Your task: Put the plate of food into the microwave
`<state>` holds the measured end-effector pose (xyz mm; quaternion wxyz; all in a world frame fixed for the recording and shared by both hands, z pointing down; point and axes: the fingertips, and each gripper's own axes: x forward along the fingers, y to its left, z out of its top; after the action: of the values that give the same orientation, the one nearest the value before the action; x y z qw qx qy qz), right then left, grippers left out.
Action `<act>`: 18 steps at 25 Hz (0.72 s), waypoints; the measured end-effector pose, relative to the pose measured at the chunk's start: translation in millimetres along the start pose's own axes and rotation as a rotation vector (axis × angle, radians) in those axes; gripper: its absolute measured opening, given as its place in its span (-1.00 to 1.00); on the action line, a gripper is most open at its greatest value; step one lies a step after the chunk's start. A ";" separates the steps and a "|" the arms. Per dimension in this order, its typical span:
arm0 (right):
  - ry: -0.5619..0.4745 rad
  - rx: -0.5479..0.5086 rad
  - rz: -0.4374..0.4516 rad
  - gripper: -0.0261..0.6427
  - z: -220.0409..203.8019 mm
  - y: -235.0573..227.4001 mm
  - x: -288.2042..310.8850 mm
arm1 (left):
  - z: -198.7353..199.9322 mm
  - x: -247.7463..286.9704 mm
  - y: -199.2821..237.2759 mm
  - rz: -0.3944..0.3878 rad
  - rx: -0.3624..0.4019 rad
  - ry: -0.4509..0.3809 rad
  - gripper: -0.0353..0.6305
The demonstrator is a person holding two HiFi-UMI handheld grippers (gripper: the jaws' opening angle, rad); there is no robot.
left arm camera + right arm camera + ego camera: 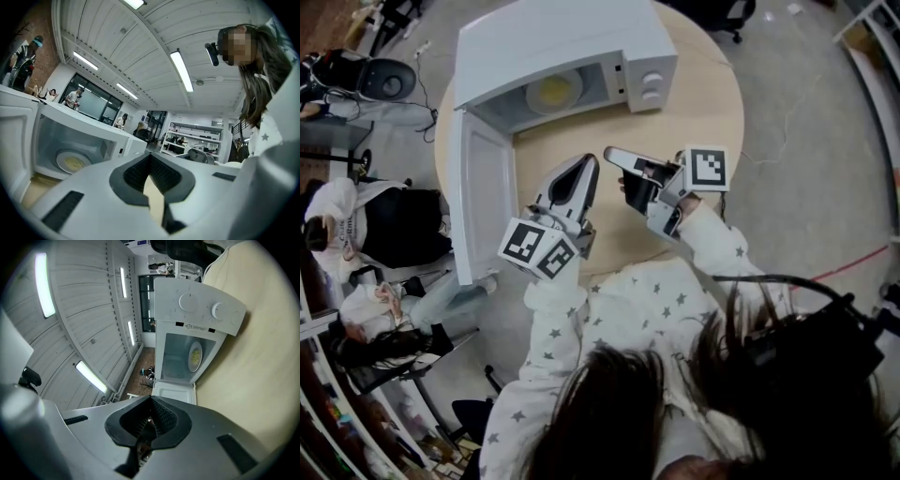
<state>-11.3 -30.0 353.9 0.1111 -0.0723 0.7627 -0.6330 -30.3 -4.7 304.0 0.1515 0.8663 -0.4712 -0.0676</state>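
The white microwave [546, 36] stands at the back of the round wooden table [712, 108] with its door [478, 202] swung wide open to the left. Inside it rests a white plate of yellow food [555, 91], which also shows in the left gripper view as the plate [72, 163] and in the right gripper view as the plate [195, 356]. My left gripper [584, 172] hovers in front of the microwave, jaws shut and empty. My right gripper [615, 156] is beside it, tilted on its side, also shut with nothing held.
The microwave's control panel with two knobs [652, 84] is on its right side. A person's sleeves with a star print [628, 309] fill the near edge. People sit at the left by chairs [384, 225]; an office chair base [733, 14] stands beyond the table.
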 end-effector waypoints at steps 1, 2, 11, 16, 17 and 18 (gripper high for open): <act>-0.001 0.008 0.007 -0.90 -2.8 2.0 -4.2 | -0.6 -2.2 -5.4 -0.002 0.001 0.000 -0.89; -0.003 0.013 0.013 -0.90 -5.7 3.8 -8.3 | -1.0 -4.9 -10.1 -0.001 0.003 -0.001 -0.89; -0.020 0.043 0.023 -0.90 -11.7 3.8 -20.0 | 9.0 -16.3 -17.9 0.022 0.014 -0.061 -0.89; -0.019 0.039 0.050 -0.90 -11.5 8.3 -17.7 | 10.3 -16.5 -16.8 0.026 0.024 -0.061 -0.89; -0.019 0.042 0.055 -0.90 -11.4 9.7 -17.3 | 11.3 -16.1 -17.4 0.026 0.024 -0.063 -0.89; -0.018 0.042 0.059 -0.90 -11.7 11.0 -16.8 | 12.4 -16.1 -18.2 0.027 0.024 -0.066 -0.89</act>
<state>2.2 -12.7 346.4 0.1379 -0.0532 0.7499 -0.6448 -27.8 15.5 286.0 0.1264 0.8589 -0.4882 -0.0888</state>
